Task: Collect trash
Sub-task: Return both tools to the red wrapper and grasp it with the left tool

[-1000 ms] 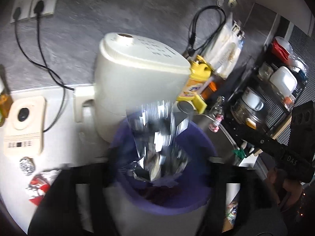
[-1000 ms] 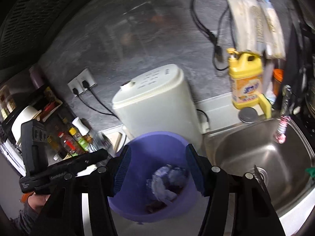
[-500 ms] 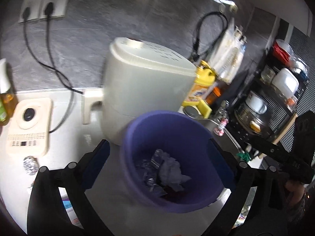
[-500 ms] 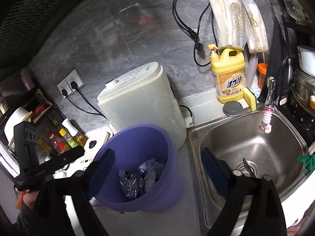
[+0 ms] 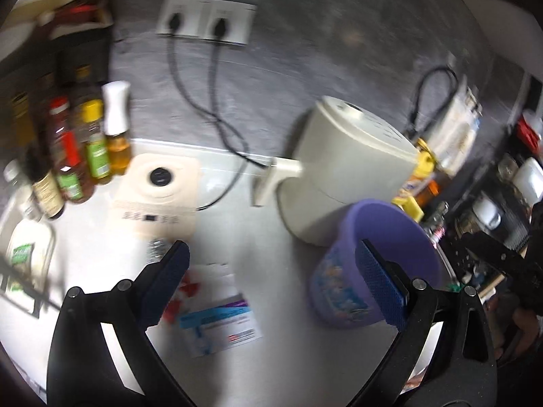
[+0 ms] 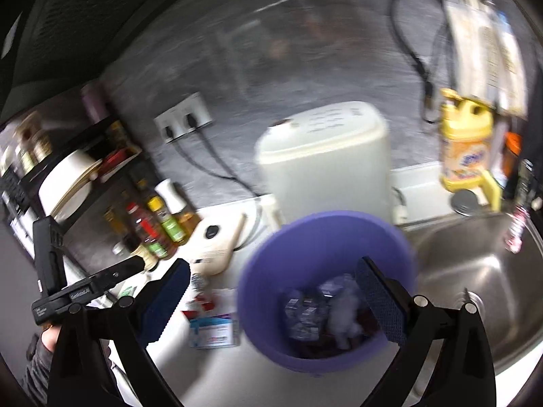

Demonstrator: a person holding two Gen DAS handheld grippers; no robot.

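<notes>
A purple bin [image 6: 325, 291] stands on the white counter and holds crumpled foil and paper trash [image 6: 322, 308]. It also shows at the right in the left wrist view [image 5: 373, 264]. A flat blue and white packet [image 5: 220, 325] and a red and white wrapper [image 5: 186, 288] lie on the counter left of the bin; the packet also shows in the right wrist view [image 6: 213, 330]. A small foil ball [image 5: 156, 251] lies by the left fingertip. My left gripper [image 5: 271, 288] is open and empty above the packet. My right gripper [image 6: 271, 305] is open and empty over the bin.
A cream appliance [image 5: 346, 166] stands behind the bin, plugged into wall sockets [image 5: 207, 20]. A cream scale-like device [image 5: 159, 196] and sauce bottles [image 5: 85, 149] stand at the left. A steel sink [image 6: 475, 288] lies right of the bin, with yellow detergent [image 6: 465, 149] behind it.
The left gripper has let the foil trash fall into the bin, opened, and swung left toward the packet and wrapper. The right gripper has opened wide and shifted left over the bin.
</notes>
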